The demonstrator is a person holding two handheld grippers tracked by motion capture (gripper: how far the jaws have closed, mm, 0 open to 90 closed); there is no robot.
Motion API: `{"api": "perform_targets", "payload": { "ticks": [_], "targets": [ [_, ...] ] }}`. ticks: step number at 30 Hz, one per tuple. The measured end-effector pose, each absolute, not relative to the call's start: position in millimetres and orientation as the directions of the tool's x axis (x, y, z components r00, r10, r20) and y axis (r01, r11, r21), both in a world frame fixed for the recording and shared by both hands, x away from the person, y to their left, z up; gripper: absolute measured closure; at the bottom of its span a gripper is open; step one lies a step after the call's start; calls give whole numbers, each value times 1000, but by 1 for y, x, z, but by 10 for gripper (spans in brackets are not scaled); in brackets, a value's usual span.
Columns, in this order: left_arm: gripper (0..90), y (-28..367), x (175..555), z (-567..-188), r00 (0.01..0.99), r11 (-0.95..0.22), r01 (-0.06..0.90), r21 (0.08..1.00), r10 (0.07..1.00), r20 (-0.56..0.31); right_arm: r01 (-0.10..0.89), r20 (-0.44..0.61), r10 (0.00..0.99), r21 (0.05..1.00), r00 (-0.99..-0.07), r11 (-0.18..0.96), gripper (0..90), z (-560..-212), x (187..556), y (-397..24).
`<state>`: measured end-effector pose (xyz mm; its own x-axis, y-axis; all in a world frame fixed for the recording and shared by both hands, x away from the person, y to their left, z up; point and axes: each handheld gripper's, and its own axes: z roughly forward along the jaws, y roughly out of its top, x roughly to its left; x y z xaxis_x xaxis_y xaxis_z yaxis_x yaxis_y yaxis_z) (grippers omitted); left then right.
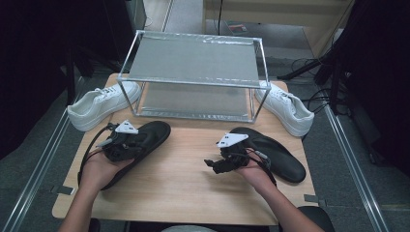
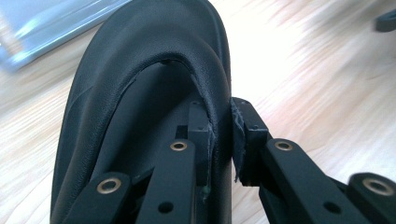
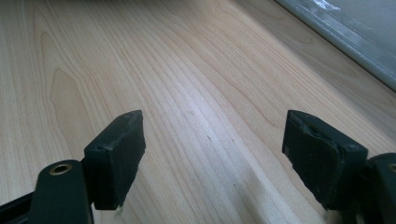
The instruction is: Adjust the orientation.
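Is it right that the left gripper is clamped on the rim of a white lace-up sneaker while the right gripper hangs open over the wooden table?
Not quite. The left gripper is clamped on the rim of a black leather slip-on shoe, not a white sneaker, as the left gripper view shows. The rest holds: the right gripper is open over the wooden table.

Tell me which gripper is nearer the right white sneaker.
Right. The right gripper hangs open over the table, in front of that white sneaker with a black shoe between them. The left gripper is across the table, clamped on the other black shoe.
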<state>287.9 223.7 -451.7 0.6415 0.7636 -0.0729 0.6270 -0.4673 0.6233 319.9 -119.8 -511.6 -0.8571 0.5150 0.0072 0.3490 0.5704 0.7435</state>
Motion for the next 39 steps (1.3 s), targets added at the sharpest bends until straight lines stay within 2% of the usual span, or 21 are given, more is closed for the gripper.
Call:
{"api": "perform_targets", "payload": {
  "ticks": [5,23,32,39],
  "targets": [
    [796,198,293,-451,687,-500,601,623,721,-85,357,5,529,743,-849,566,223,-512,318,-125],
    [795,126,322,-469,755,-575,584,573,644,-123,399,15,589,750,-808,527,223,-514,310,-147],
    [795,100,332,-484,774,-571,578,583,611,-168,407,25,596,753,-802,517,224,-514,307,-149],
    [792,97,334,-496,783,-576,576,580,592,-190,400,35,579,756,-815,517,226,-514,307,-150]
  ]
}}
